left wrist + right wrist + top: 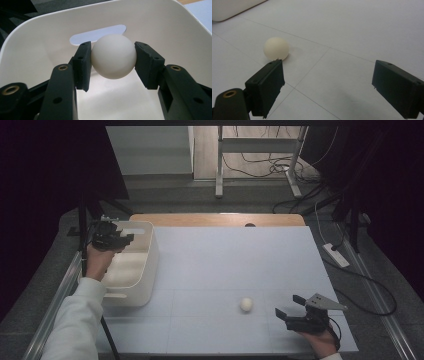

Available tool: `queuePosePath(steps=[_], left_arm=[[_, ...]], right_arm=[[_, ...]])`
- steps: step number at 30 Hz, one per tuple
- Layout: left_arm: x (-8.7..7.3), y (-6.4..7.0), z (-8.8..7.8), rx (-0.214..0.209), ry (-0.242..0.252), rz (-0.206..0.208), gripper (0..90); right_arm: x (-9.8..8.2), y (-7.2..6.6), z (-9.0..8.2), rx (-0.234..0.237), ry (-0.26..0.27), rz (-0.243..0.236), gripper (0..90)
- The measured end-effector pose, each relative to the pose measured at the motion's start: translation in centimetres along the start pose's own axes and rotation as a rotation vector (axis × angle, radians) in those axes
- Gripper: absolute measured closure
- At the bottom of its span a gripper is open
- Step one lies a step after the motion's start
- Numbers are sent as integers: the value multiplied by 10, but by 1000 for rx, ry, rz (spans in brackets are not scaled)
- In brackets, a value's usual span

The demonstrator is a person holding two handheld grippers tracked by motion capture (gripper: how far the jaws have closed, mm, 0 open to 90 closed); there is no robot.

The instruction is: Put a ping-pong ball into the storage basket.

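Observation:
My left gripper (113,61) is shut on a white ball (114,56), held above the inside of a white bin (37,45) with a slot handle (97,34) in its far wall. From above, that left gripper (122,237) hovers over the bin (148,260) at the table's left edge. A second white ball (246,304) lies on the table near the front. My right gripper (290,306) stands open just right of it. In the right gripper view this ball (276,48) rests ahead of the left jaw, outside the gap of the right gripper (329,85).
The white table top (225,265) has a wooden strip along its far edge. Beyond it are a metal frame's legs (219,165) and cables on the floor. A power strip (336,254) lies off the table's right side.

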State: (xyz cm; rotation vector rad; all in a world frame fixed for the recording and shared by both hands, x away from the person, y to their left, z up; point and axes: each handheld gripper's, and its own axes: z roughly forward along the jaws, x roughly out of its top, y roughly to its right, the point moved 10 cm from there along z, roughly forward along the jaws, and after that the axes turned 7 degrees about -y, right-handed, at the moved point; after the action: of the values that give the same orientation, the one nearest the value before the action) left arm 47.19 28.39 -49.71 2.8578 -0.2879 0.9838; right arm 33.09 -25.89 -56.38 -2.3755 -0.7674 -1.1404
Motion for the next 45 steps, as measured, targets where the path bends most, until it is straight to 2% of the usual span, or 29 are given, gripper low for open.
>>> queuePosePath(steps=[4, 7, 9, 11, 13, 16, 21, 25, 35, 39, 41, 44, 45], left_arm=[[-1, 1, 0, -7, -4, 5, 504], [0, 1, 0, -7, 1, -6, 496], [2, 0, -1, -10, 8, -43, 369], [4, 2, -5, -38, 30, -52, 292], [6, 4, -8, -59, 47, -54, 249], [8, 8, -11, -86, 67, -51, 231], [10, 18, -16, -133, 94, -36, 219], [9, 24, -19, -152, 105, -20, 212], [8, 40, -40, -221, 170, 35, 214], [7, 45, -42, -231, 178, 46, 213], [7, 54, -45, -245, 188, 70, 213], [8, 58, -48, -253, 197, 79, 214], [9, 64, -53, -263, 214, 93, 214]], right_arm=[[0, 0, 0, 1, 1, 2, 109], [0, 0, 0, 2, 2, 2, 110], [0, 0, 0, 1, 2, 2, 110], [0, 0, 0, 1, 2, 2, 109], [0, 0, 0, 0, 1, 2, 110], [0, 0, 0, 0, 3, 3, 110], [1, 0, 0, 3, 3, 4, 110], [1, 1, 0, 3, 3, 7, 110], [5, -1, 5, 11, -1, -8, 110], [5, -1, 6, 13, -2, -6, 110], [5, -1, 5, 12, 1, -2, 110], [5, -1, 5, 13, 1, -1, 110], [5, -1, 5, 12, -1, 0, 110]])
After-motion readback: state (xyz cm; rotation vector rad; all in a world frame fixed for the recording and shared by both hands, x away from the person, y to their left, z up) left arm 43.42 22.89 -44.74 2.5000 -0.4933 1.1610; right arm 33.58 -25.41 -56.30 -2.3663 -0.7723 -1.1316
